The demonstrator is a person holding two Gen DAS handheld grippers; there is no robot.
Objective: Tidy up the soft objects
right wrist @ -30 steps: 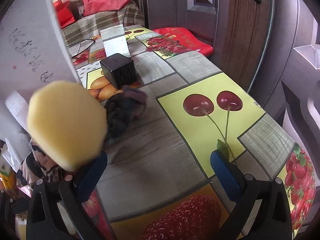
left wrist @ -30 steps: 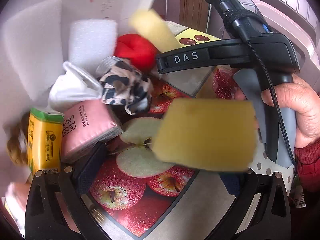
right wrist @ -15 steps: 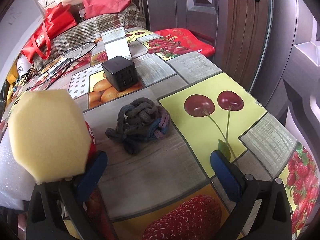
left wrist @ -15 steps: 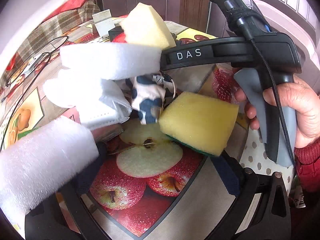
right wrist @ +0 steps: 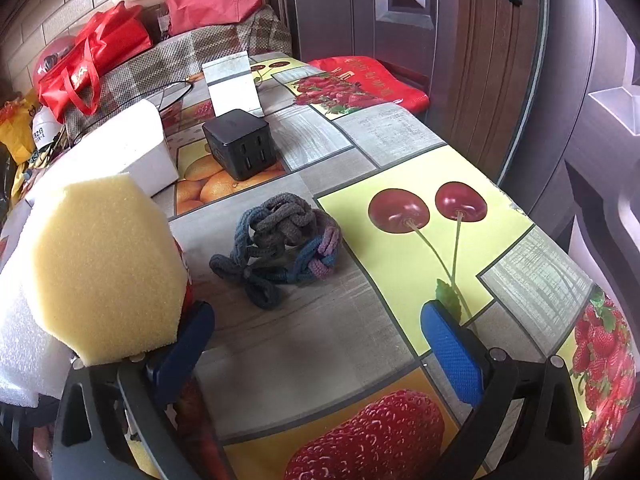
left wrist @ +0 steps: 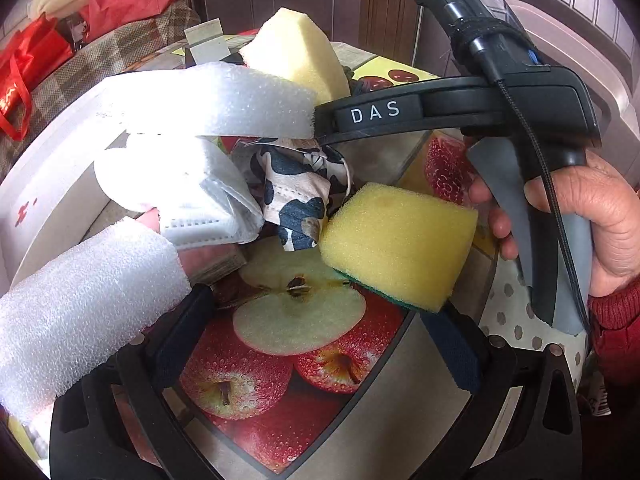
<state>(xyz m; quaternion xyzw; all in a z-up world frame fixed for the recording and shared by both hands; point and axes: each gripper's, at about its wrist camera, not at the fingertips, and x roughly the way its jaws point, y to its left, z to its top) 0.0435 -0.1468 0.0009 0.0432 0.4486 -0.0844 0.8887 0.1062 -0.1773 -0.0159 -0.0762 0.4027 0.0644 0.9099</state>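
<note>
Judging by the heap at the left claw's (left wrist: 316, 344) front, much of the gathering looks done: white foam blocks (left wrist: 212, 100), a folded white face mask (left wrist: 188, 200), a cow-print cloth (left wrist: 296, 188) and a pale yellow sponge wedge (left wrist: 296, 56) lie bunched together on the fruit-print bench (left wrist: 280, 432). Left loose are the yellow scouring sponge (left wrist: 400, 244), which sits just ahead of the left claw's right finger at the pile's edge, and the braided cord knot (right wrist: 280, 240), lying alone and well apart from the pile. Both claws stand wide open and hold nothing. The right claw (right wrist: 320, 344) points at the knot, which rests on the bench ahead of and between its fingers, not yet within them; the sponge wedge crowds its left finger. A black charger cube (right wrist: 240, 148) sits beyond the knot and seems no part of the sorting.
</note>
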